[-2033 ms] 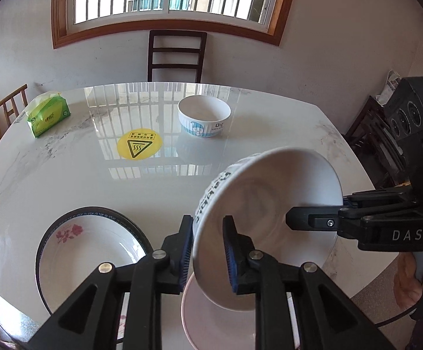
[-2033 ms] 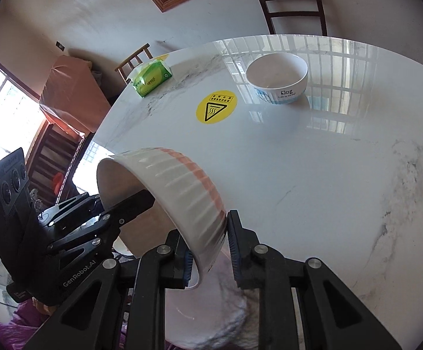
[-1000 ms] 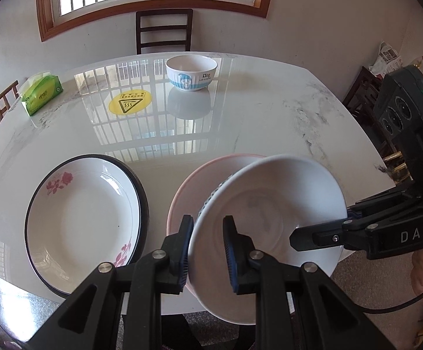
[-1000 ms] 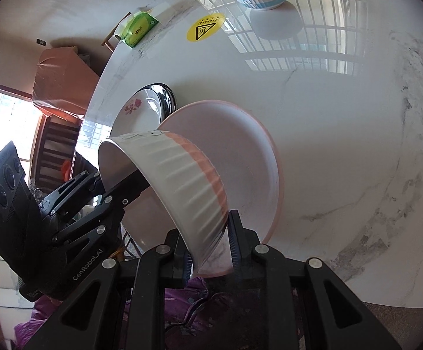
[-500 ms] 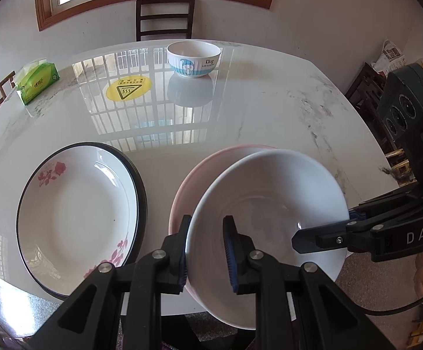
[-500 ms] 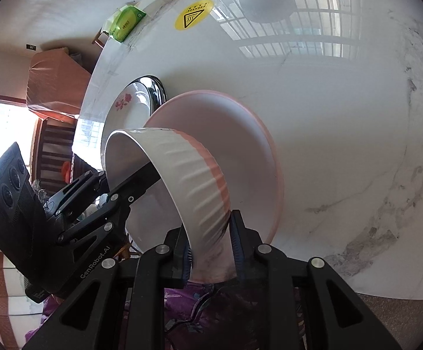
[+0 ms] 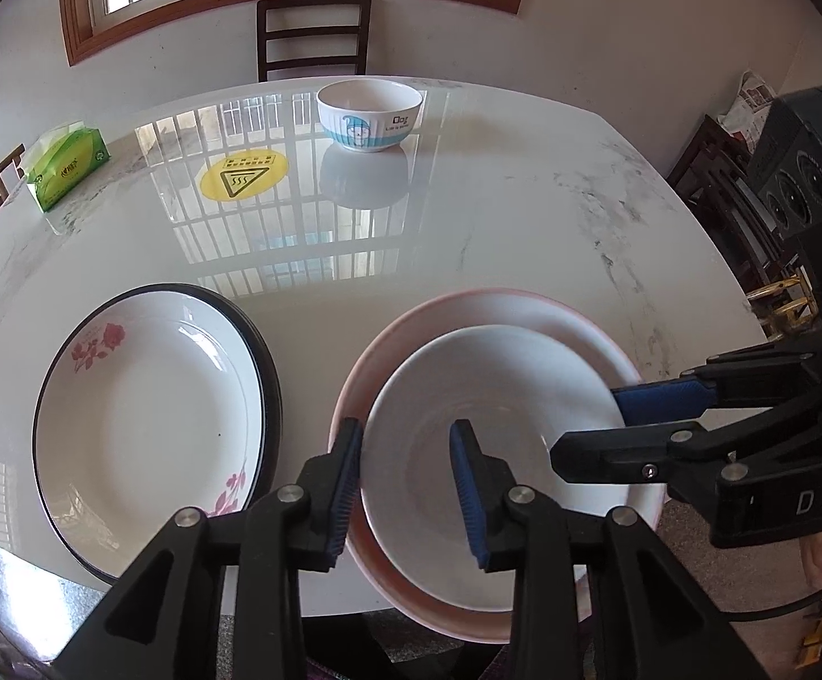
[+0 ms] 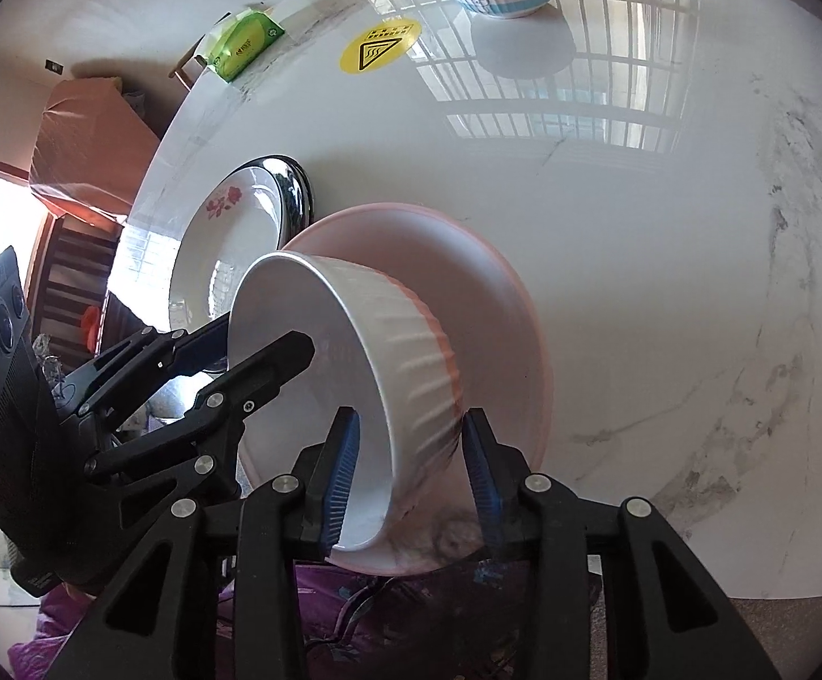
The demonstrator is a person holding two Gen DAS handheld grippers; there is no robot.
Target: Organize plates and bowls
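Observation:
A white ribbed bowl (image 7: 484,391) with an orange band sits inside the pink plate (image 7: 529,306) at the table's near edge; both also show in the right wrist view, the bowl (image 8: 405,357) and the plate (image 8: 484,283). My left gripper (image 7: 405,481) is open, its jaws astride the bowl's near rim. My right gripper (image 8: 411,464) is open astride the bowl's right rim, and shows in the left view (image 7: 603,425). A black-rimmed flowered plate (image 7: 150,419) lies left of the pink plate. A blue-and-white bowl (image 7: 369,113) stands at the far side.
A green tissue pack (image 7: 65,167) lies at the far left of the white marble table (image 7: 524,198). A yellow warning sticker (image 7: 241,175) is near the far bowl. A dark chair (image 7: 312,34) stands behind the table.
Both grippers lowered the white bowl into the pink plate and opened their jaws, letting go of its rim.

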